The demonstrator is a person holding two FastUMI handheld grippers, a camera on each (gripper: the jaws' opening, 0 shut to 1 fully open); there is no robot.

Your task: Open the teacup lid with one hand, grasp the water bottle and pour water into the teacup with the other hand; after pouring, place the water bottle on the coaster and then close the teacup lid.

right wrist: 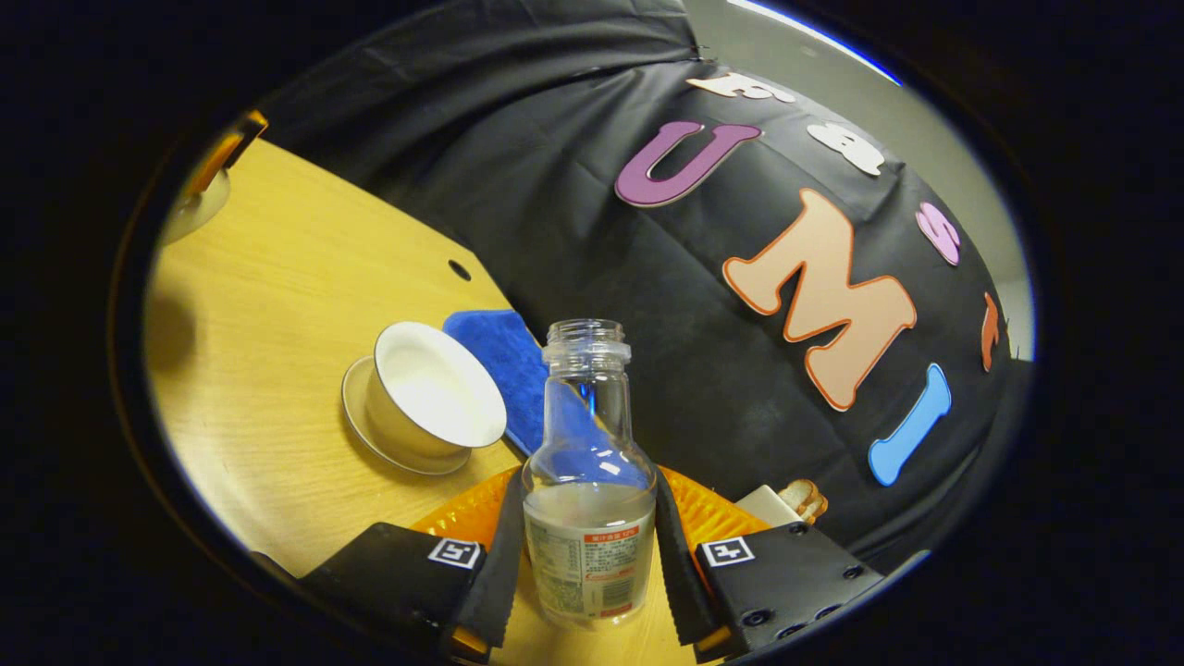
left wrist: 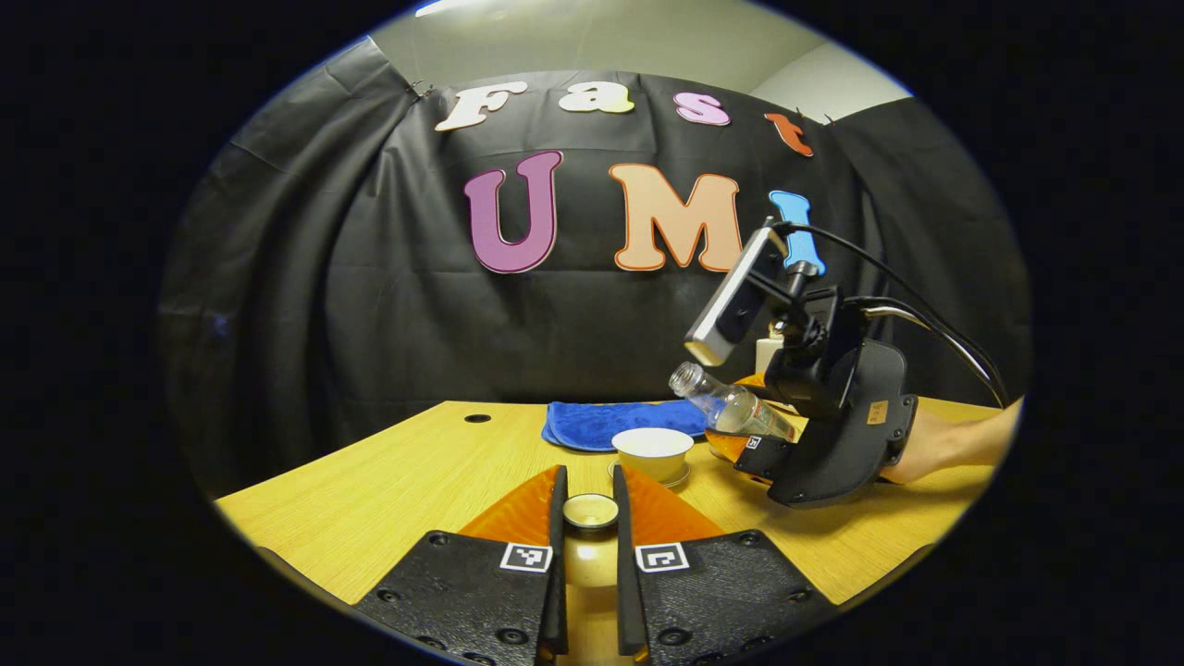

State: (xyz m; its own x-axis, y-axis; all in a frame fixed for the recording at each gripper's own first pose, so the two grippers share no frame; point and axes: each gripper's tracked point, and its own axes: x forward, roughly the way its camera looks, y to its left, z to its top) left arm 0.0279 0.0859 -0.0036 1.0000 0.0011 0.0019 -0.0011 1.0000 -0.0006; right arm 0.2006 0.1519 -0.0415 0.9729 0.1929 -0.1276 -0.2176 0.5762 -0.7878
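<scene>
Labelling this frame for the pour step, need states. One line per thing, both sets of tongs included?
Teacup: uncovered, upright on its saucer, inside looks white, water level unclear.
Teacup lid: off the cup, held between the left tongs.
Water bottle: uncapped, partly full, tilted with its mouth toward the cup, no stream visible.
Right tongs: shut on the bottle.
Blue cloth: lying flat behind the cup.
</scene>
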